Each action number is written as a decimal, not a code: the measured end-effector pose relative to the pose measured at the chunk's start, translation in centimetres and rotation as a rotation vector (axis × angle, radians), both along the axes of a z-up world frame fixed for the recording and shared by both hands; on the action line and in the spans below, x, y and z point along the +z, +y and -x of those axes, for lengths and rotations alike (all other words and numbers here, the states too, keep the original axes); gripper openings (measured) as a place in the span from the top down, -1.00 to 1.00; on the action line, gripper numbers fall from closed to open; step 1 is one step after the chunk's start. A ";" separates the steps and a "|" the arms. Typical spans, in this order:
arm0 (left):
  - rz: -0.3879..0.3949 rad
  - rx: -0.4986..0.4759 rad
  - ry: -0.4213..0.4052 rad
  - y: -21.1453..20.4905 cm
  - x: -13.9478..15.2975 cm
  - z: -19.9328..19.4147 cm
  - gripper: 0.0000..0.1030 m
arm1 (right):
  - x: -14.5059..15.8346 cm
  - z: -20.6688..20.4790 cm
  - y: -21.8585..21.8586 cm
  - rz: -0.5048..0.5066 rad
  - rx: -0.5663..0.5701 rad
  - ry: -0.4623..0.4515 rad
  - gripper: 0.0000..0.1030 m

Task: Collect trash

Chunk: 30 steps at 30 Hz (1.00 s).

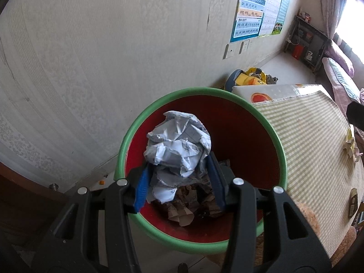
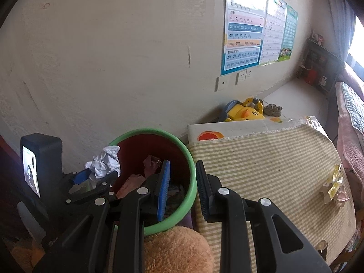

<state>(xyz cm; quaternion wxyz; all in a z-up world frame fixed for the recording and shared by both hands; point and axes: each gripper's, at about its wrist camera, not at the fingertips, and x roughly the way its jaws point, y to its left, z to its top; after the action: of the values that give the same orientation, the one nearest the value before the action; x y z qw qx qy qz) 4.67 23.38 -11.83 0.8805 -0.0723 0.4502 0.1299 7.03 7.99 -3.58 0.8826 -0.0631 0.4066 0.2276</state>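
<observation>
A crumpled white paper ball (image 1: 177, 143) sits between the blue pads of my left gripper (image 1: 178, 162), which is shut on it. It hangs over the mouth of a red bin with a green rim (image 1: 127, 145); brown paper scraps lie at the bottom. In the right wrist view the same paper ball (image 2: 104, 161) and left gripper (image 2: 97, 173) show at the bin's (image 2: 191, 170) left edge. My right gripper (image 2: 182, 182) hovers over the bin's right rim, its jaws nearly together with nothing between them. A yellow wrapper (image 2: 333, 185) lies on the checked tablecloth.
The bin stands against a pale wall, left of a table with a green-checked cloth (image 2: 261, 159). A tan plush toy (image 2: 177, 248) lies below my right gripper. A yellow duck toy (image 2: 245, 112) rests on the floor behind the table. A small brown item (image 1: 353, 202) lies on the cloth.
</observation>
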 end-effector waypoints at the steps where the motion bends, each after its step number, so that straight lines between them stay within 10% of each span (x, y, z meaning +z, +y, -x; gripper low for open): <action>1: 0.001 0.001 0.002 0.1 -0.1 0.0 0.13 | 0.0 0.0 0.1 0.000 0.002 0.000 0.56; 11: 0.024 0.006 0.010 0.8 -0.4 0.0 0.12 | -0.9 -0.2 -2.6 0.023 -0.034 0.005 0.53; 15: 0.014 -0.011 0.009 0.5 -0.3 0.0 0.12 | -4.5 0.4 -11.4 0.118 -0.238 0.065 -0.06; 21: 0.015 -0.020 0.016 -0.2 -0.4 0.0 0.12 | -9.3 2.6 -26.8 0.226 -0.561 0.245 -0.29; 30: -0.002 -0.055 0.000 -2.3 1.1 0.1 0.11 | -15.4 2.9 -33.5 0.241 -0.579 0.403 -0.39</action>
<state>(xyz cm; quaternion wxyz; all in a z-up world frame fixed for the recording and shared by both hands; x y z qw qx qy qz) 4.60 21.09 -10.75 0.8838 -0.0591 0.4518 0.1064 4.14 -25.52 -18.98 0.7989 -0.0028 0.5970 -0.0730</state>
